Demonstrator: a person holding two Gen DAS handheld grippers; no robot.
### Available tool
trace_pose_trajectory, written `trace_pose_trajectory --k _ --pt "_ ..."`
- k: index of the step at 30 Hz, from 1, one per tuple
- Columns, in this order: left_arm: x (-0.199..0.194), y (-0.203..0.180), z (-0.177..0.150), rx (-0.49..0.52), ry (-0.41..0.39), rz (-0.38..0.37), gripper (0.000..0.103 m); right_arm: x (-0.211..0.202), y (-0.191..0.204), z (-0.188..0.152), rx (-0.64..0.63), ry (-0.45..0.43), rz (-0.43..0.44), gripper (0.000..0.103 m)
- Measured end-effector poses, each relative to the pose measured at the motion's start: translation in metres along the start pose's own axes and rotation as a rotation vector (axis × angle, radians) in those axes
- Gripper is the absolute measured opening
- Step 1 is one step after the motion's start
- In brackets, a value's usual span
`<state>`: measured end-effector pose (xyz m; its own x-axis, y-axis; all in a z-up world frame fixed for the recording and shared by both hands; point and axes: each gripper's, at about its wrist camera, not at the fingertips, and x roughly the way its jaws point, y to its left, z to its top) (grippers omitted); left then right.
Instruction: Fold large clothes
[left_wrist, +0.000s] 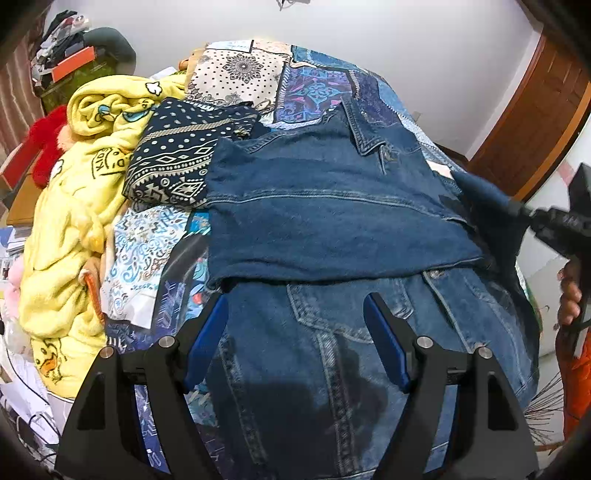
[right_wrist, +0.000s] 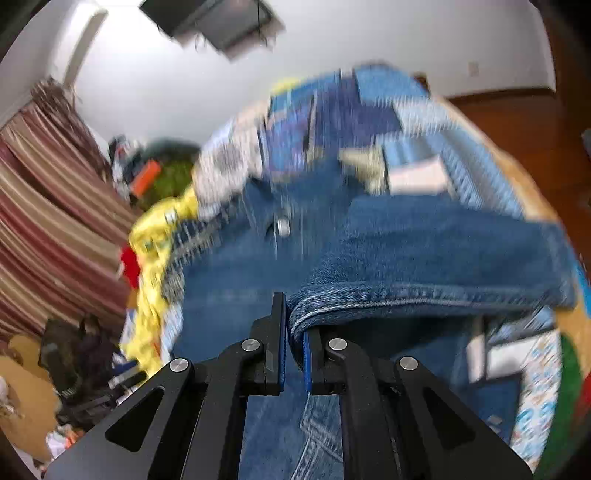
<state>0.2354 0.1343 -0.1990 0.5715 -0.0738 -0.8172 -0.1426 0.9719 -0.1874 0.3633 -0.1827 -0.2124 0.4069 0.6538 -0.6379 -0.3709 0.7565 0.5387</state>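
The denim jacket (left_wrist: 332, 206) lies across the middle of the bed (left_wrist: 314, 74), one side already folded over its front. The right claw (right_wrist: 295, 332) is clamped on a sleeve's hem (right_wrist: 406, 295), lifting it off the bed's right edge, probably to fold it inward. The left claw (left_wrist: 295, 325) hangs wide and empty over the jacket's near part, likely ready to pin it.
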Motion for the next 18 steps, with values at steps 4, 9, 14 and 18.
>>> trace_pose_trajectory --k 4,9,14,18 --pt "0.001 -0.001 -0.005 0.014 0.009 0.004 0.075 0.029 -0.006 -0.021 -0.002 0.097 -0.046 0.007" --pt "0.002 -0.013 -0.003 0.050 0.014 0.011 0.075 0.032 0.005 -0.035 -0.070 0.124 -0.125 0.009" --pt "0.003 -0.041 0.011 0.108 0.004 -0.001 0.075 0.027 0.000 -0.047 -0.061 0.213 -0.122 0.013" --pt "0.002 -0.079 0.029 0.183 -0.015 -0.034 0.075 0.013 -0.008 -0.056 -0.053 0.231 -0.126 0.041"
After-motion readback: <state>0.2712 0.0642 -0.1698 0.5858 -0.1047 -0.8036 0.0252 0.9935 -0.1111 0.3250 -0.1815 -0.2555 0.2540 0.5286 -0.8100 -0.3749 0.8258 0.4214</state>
